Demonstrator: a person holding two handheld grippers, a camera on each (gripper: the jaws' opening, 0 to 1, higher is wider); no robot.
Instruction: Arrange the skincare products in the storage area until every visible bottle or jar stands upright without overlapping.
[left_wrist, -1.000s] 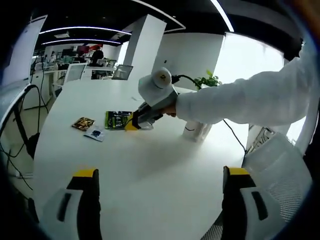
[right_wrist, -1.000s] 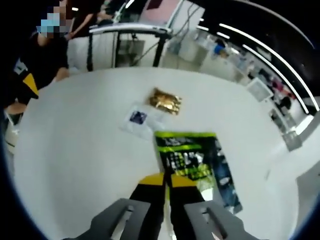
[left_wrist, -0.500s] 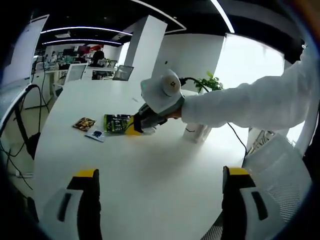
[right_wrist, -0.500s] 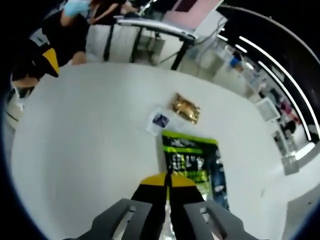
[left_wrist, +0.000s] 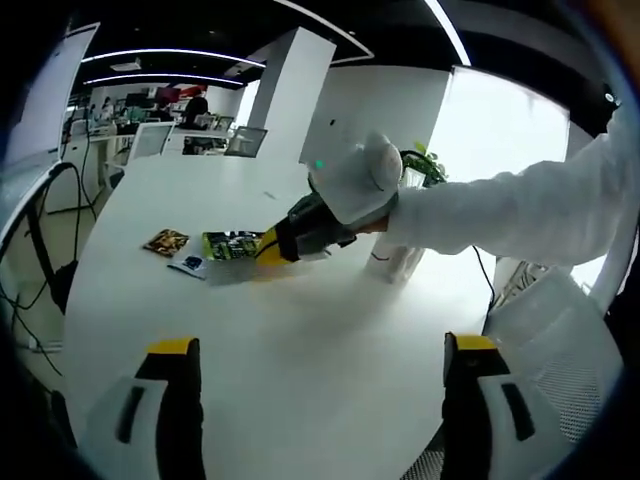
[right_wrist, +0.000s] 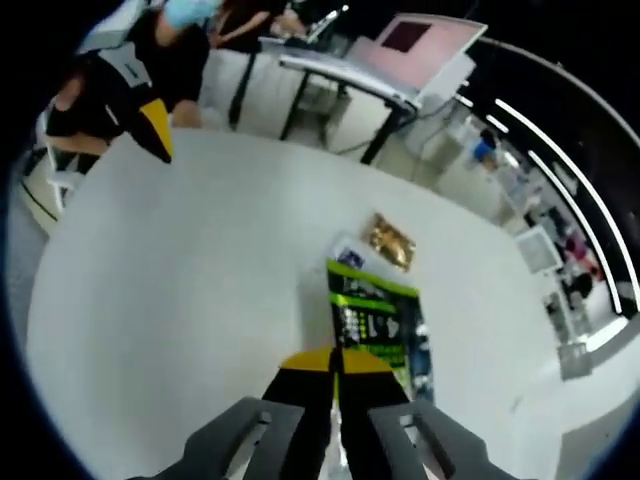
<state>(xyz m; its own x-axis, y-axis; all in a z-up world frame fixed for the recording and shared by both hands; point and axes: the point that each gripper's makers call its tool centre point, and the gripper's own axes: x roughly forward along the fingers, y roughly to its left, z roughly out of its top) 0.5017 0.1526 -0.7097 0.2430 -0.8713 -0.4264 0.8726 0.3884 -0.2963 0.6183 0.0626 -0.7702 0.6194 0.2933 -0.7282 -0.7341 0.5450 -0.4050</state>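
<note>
A flat green packet (right_wrist: 373, 325) lies on the white table (right_wrist: 180, 300), and my right gripper (right_wrist: 335, 360) is shut with its yellow tips on the packet's near edge. In the left gripper view that same right gripper (left_wrist: 272, 249), held by a white-sleeved arm (left_wrist: 500, 215), sits at the right end of the green packet (left_wrist: 230, 245). My left gripper (left_wrist: 320, 345) hovers low over the near part of the table with its jaws wide apart and nothing between them. It also appears at the far left as the left gripper (right_wrist: 140, 120).
A gold packet (left_wrist: 166, 241) (right_wrist: 390, 241) and a small white-and-blue sachet (left_wrist: 190, 265) (right_wrist: 347, 256) lie just beyond the green one. A white pot (left_wrist: 392, 264) with a plant (left_wrist: 420, 163) stands at the table's right side. A person (right_wrist: 180, 40) and desks lie beyond the far edge.
The right gripper has rolled and drawn back, staying shut at the green packet's edge. The right view now takes in more table. The left gripper has not moved.
</note>
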